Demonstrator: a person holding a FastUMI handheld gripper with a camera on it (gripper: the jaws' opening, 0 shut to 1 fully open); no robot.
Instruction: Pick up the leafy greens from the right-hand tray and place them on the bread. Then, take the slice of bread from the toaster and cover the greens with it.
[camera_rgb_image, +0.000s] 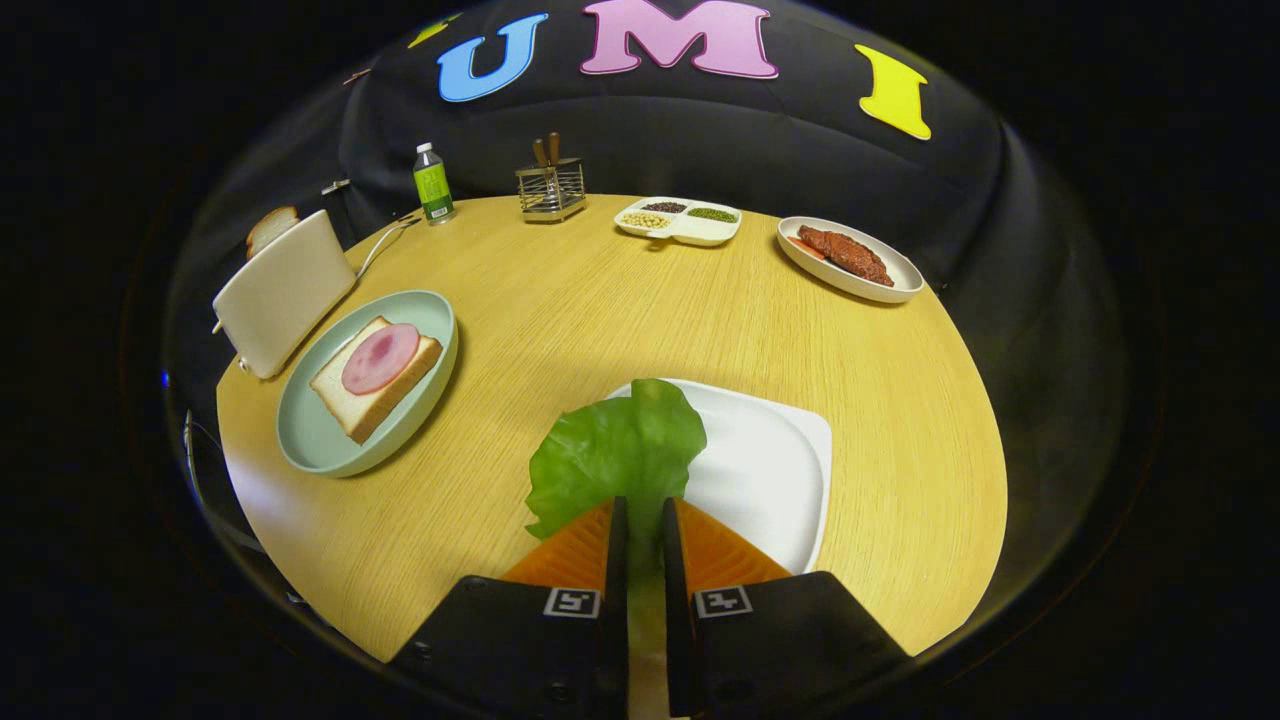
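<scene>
green and ruffled, the leaf of lettuce sits pinched by its pale stem between my two orange ribbed fingers — the gripper is closed down on it, both pads pressing, with just the thin stem in the narrow gap. the leaf fans out ahead of the fingertips, partly over the near-left corner of the white square tray and partly over the round light-wood table. i can't tell whether the leaf touches the tray or hangs just above it.

off toward the table's left edge i see the pale green round plate, carrying a slice of white bread with a round pink slice of ham lying on top. just beyond that plate, at the left edge, stands the cream-coloured toaster, with a second slice of bread poking up out of its slot.

along the far edge — a small green-labelled bottle, a wire caddy with wooden handles and a white divided dish of beans. toward the far-right edge, a white oval plate holds a brown piece of meat.
</scene>
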